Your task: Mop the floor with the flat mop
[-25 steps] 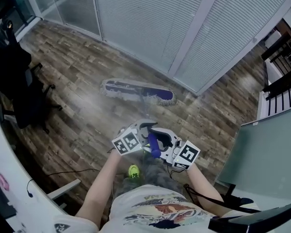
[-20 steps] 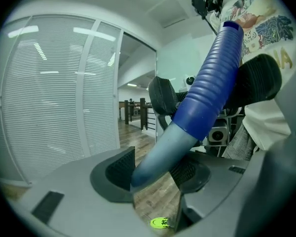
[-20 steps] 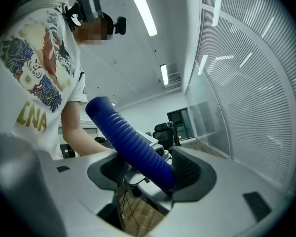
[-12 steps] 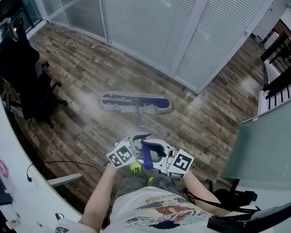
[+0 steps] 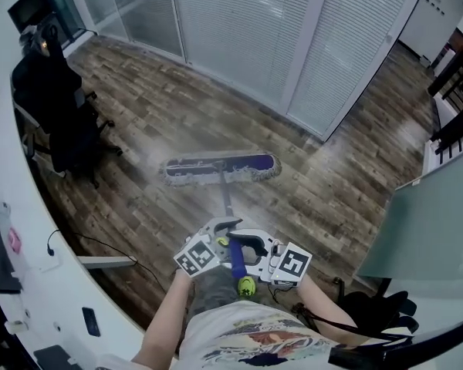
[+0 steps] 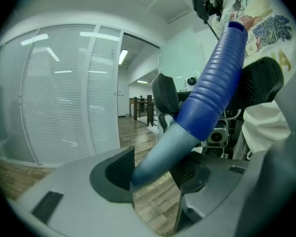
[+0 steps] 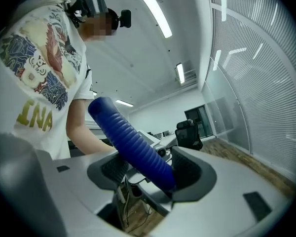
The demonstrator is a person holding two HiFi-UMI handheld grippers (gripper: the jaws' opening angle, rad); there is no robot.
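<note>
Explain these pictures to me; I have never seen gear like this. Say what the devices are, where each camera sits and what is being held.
There is no robot here: a person holds a two-jaw gripper in each hand. The wide picture comes from a camera on the person's head, looking steeply down. The other two come from cameras riding on the grippers, each looking along its own jaws. The left gripper is clamped on the grey shaft of the mop handle, just below its blue ribbed grip. The right gripper is clamped on the blue grip itself. In the head view, the flat mop head lies on the wooden floor, in front of a glass wall with blinds. A black office chair stands at the left.
</note>
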